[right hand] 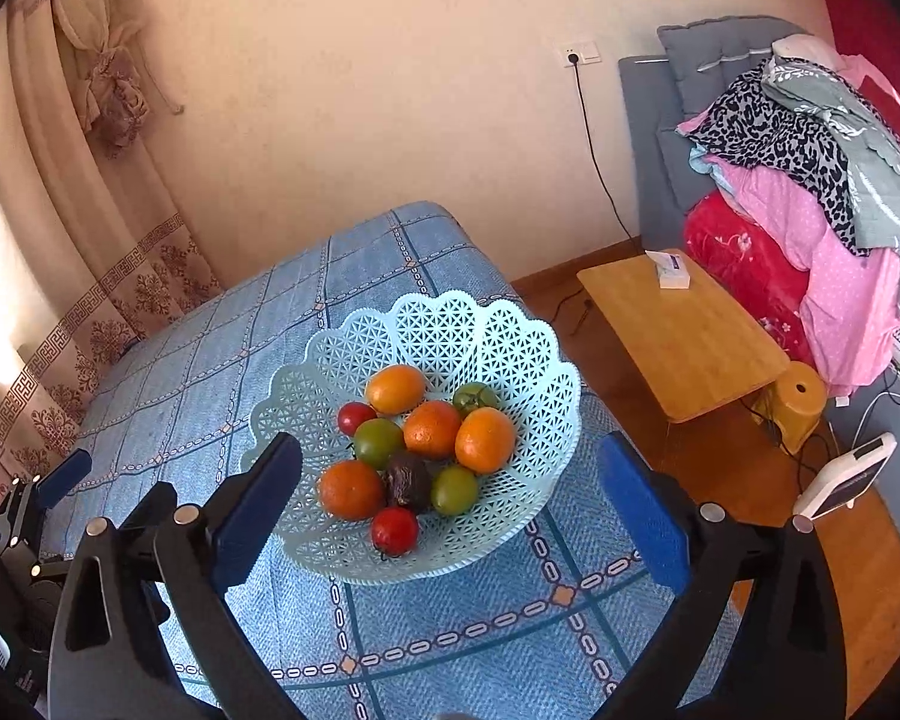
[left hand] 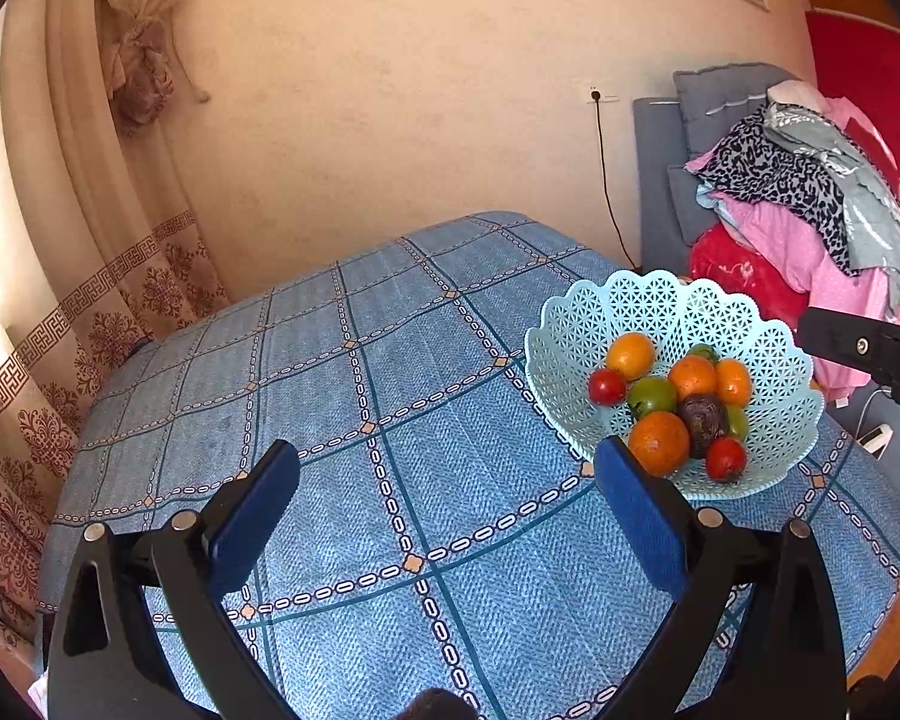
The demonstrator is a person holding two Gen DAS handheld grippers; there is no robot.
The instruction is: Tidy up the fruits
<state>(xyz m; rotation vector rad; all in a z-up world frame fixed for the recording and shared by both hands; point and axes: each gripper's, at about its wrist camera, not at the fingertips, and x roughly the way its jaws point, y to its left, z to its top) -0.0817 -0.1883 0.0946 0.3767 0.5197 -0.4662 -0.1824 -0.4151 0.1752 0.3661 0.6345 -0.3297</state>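
The light-blue lattice fruit basket (right hand: 426, 354) sits on the surface (right hand: 450, 630), which is covered by a blue plaid tablecloth (left hand: 330, 420), toward its 3 o'clock edge in the left wrist view. Inside it lie oranges (right hand: 432, 429), green tomatoes (right hand: 378, 443), red tomatoes (right hand: 395, 531) and a dark purple passion fruit (right hand: 408, 480), all bunched together and touching.

The right gripper (right hand: 450, 492) hovers just above the basket's near rim, its blue-padded fingers (right hand: 258, 504) spread wide apart and holding nothing. The left gripper (left hand: 447, 504) hangs over bare cloth at the basket's 9 o'clock, fingers (left hand: 252, 516) likewise wide apart and empty; its right finger overlaps the basket's edge in view.

At 2 o'clock beyond the surface stand a low wooden table (right hand: 684, 336) and a pile of clothes (right hand: 810, 180).
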